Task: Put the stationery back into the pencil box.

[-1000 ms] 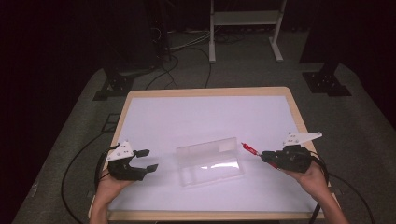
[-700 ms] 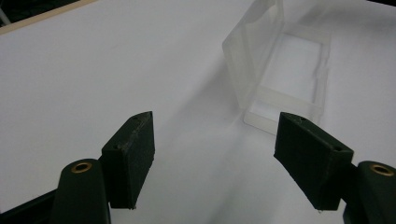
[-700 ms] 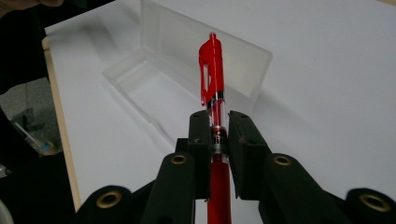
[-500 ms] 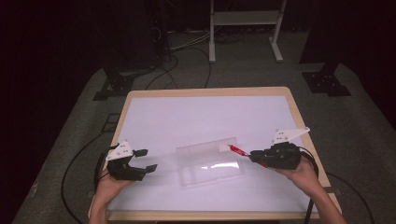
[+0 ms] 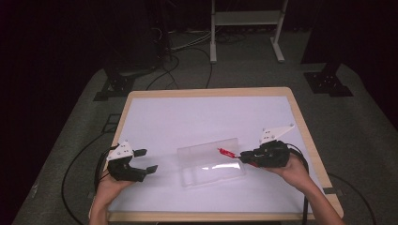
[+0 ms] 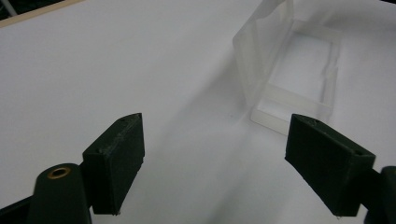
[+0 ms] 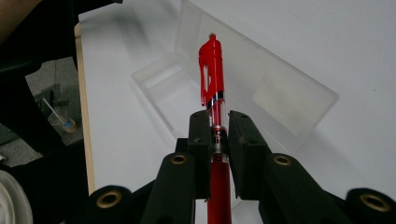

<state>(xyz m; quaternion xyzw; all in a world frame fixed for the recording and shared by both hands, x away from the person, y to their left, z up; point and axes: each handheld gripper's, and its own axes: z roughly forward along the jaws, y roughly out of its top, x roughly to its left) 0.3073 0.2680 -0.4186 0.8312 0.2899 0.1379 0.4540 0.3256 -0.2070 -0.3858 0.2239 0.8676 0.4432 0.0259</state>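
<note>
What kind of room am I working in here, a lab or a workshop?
Most likely a lab recording setup: a wood-edged table with a white top stands on grey floor, cables run across it, and black stand feet sit against dark surroundings.

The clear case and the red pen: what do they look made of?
Clear case: seemingly thin transparent plastic, glossy; the white table shows through it and its edges glint. Red pen: probably glossy moulded plastic, with an opaque cap and a see-through barrel section.
</note>
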